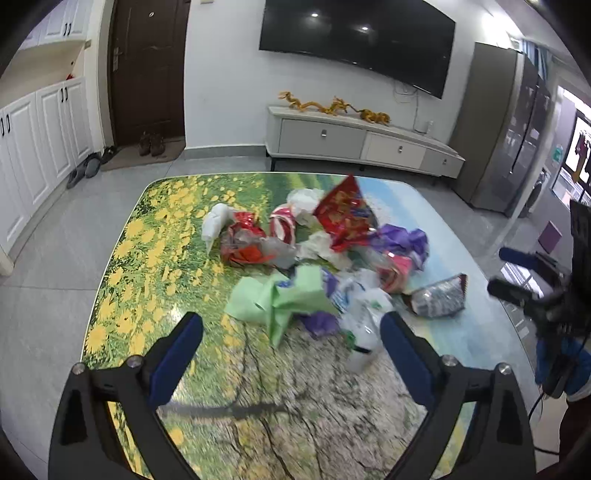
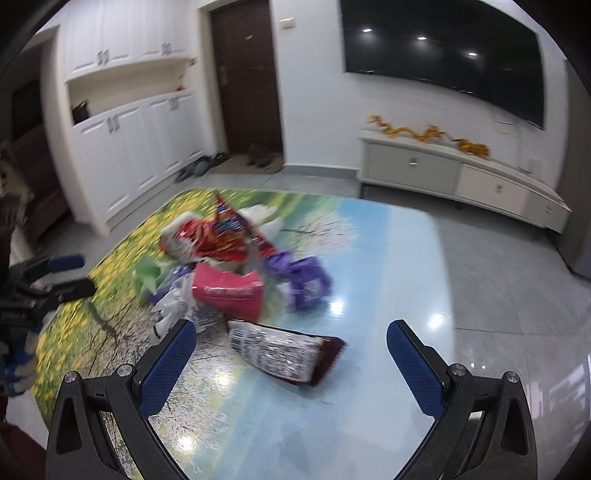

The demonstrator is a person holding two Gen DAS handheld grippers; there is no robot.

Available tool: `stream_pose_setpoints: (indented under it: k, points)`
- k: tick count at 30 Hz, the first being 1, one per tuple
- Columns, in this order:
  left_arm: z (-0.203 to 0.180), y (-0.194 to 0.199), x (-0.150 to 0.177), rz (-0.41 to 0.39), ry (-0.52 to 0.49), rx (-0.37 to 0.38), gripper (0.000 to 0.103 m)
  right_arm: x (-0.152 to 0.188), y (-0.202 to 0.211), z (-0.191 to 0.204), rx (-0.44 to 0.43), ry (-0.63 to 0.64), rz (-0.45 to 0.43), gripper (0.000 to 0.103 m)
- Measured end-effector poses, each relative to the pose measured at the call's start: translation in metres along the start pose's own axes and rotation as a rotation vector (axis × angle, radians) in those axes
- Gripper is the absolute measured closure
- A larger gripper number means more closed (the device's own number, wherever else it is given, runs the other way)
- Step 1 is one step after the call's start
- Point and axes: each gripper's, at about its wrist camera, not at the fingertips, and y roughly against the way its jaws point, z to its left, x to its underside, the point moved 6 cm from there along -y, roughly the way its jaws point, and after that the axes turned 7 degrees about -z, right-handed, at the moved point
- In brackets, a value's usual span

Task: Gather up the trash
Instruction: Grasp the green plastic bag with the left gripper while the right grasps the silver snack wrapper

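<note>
**On the bench: loose wrapper pile, both grippers wide and empty**

Mid-bench sits a heap of crumpled trash: pale green crumpled paper [image 1: 280, 299], red foil snack bag [image 1: 345, 218], purple plastic wrapper [image 2: 303, 282], pink soft tissue pack [image 2: 229, 293], white crushed plastic bottle [image 1: 364, 332]. One silver-and-maroon foil pouch [image 2: 284, 354] lies apart, nearest the right gripper [image 2: 291, 341].

Handling, my read: all light, soft, crinkly. Foil is slick and will collapse under a pinch; grab at a folded edge or crimped seam, not the flat face. Paper takes a pinch anywhere. Bottle may roll or squirt out; take it across the body.

Left gripper [image 1: 291, 330] hovers over the near side of the pile, jaws spread wide, holding nothing. Right gripper is the same: wide, empty, lined up on the pouch.

Surface: glossy landscape-print bench top [image 2: 388, 258], hard and slippery, so pieces will likely slide when nudged. Room: grey tiled floor [image 1: 55, 258], wall TV [image 1: 354, 33], low white cabinet [image 1: 362, 142]. No bin in view.
</note>
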Motion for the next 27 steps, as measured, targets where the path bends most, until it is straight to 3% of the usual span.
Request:
stream_pose_setpoints:
  k: [6,10,12,14,15,17,18,20,22,23,27]
  points:
    - [0.002,-0.04,-0.006,0.038,-0.009,0.001,0.02,0.008,-0.041,0.014,-0.065,0.063,0.071,0.0]
    - [0.007,-0.064,-0.001,0.091,0.013,0.002,0.049,0.014,-0.063,0.018,-0.082,0.104,0.118,0.007]
    - [0.01,-0.067,-0.001,0.091,0.03,0.005,0.052,0.017,-0.068,0.018,-0.087,0.124,0.136,0.012]
    - [0.01,-0.065,0.0,0.088,0.027,0.01,0.067,0.022,-0.072,0.017,-0.087,0.139,0.16,0.027]
    - [0.01,-0.064,0.0,0.091,0.026,0.01,0.068,0.025,-0.074,0.016,-0.091,0.14,0.173,0.034]
    - [0.01,-0.061,0.001,0.087,0.027,0.009,0.075,0.032,-0.077,0.016,-0.117,0.132,0.205,0.061]
    - [0.01,-0.06,0.002,0.085,0.026,0.01,0.076,0.037,-0.077,0.016,-0.127,0.128,0.215,0.061]
    - [0.009,-0.055,0.004,0.077,0.027,0.013,0.081,0.047,-0.073,0.017,-0.148,0.121,0.234,0.078]
    - [0.009,-0.048,0.005,0.067,0.028,0.009,0.086,0.056,-0.067,0.019,-0.161,0.111,0.237,0.081]
    - [0.009,-0.045,0.005,0.064,0.029,0.007,0.095,0.059,-0.064,0.019,-0.171,0.101,0.235,0.083]
    - [0.011,-0.032,0.005,0.053,0.054,0.016,0.099,0.063,-0.046,0.024,-0.178,0.078,0.203,0.084]
